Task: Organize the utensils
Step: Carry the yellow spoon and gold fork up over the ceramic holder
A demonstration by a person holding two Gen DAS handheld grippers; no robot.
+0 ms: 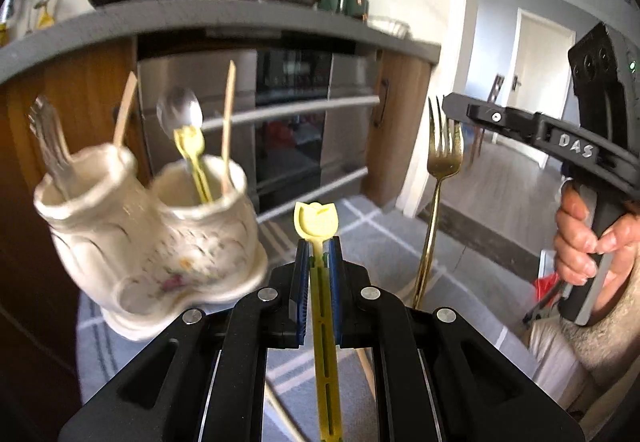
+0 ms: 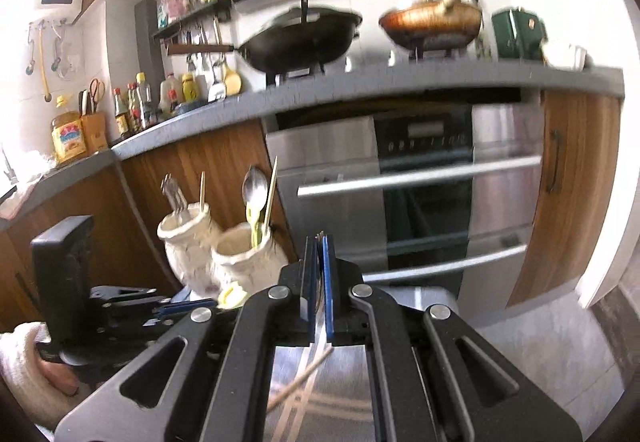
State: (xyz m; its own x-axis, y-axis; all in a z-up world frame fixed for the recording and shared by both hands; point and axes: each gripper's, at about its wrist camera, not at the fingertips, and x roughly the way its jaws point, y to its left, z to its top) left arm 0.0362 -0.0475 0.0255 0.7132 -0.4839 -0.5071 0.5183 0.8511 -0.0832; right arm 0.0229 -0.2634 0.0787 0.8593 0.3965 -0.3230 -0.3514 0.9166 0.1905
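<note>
The ceramic utensil holder (image 1: 152,238) stands near the table's (image 1: 384,242) far left edge. Both its cups bristle with upright handles: forks (image 1: 48,137) and a stick in the left, a spoon (image 1: 180,113), yellow piece and stick in the right. To its right the tabletop looks bare, though blur hides detail. The right gripper (image 1: 450,103) and its gold fork (image 1: 438,177) bar the right side.
</note>
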